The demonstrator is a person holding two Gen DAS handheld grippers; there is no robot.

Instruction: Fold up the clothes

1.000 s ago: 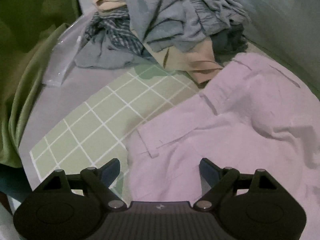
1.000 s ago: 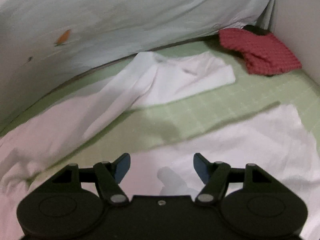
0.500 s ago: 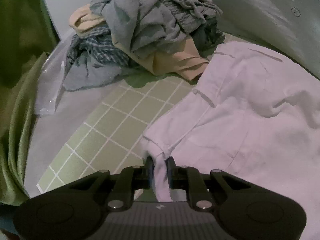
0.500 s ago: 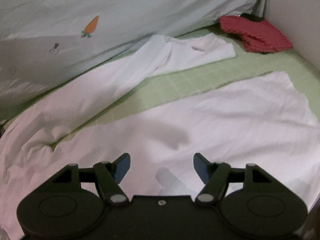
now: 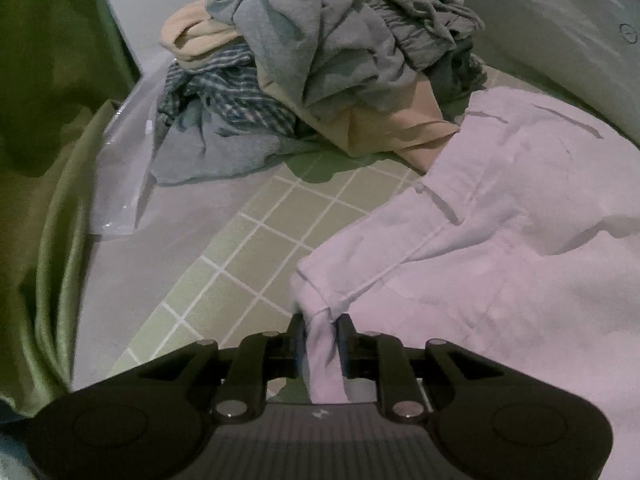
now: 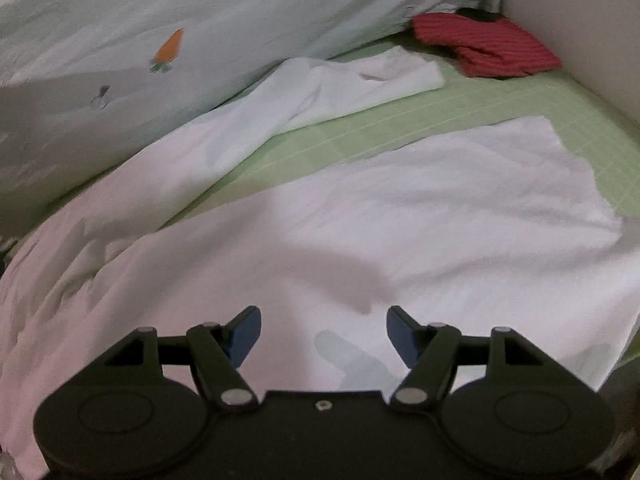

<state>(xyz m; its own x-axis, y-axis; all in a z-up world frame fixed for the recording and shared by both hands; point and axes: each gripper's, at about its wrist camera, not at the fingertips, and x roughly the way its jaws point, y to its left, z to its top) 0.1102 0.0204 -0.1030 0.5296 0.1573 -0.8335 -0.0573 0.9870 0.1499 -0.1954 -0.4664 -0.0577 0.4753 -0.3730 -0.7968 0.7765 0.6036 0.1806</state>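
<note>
A pale pink-white shirt (image 5: 500, 240) lies spread on the green checked bed sheet (image 5: 256, 256). My left gripper (image 5: 318, 334) is shut on a corner of the shirt near its collar edge, with a fold of cloth hanging between the fingers. In the right wrist view the same white shirt (image 6: 400, 232) covers most of the sheet, with one sleeve (image 6: 320, 92) stretched toward the back. My right gripper (image 6: 324, 332) is open and empty, hovering just over the shirt's body.
A heap of unfolded grey, plaid and peach clothes (image 5: 320, 60) sits behind the shirt. A green curtain (image 5: 44, 160) hangs at left beside a clear plastic bag (image 5: 120, 184). A folded red garment (image 6: 484, 44) lies at the back right corner. A pale pillow (image 6: 200, 40) with a carrot print leans behind.
My left gripper closed on the shirt's corner and has lifted it slightly. My right gripper has pulled back over the shirt's body and stayed open.
</note>
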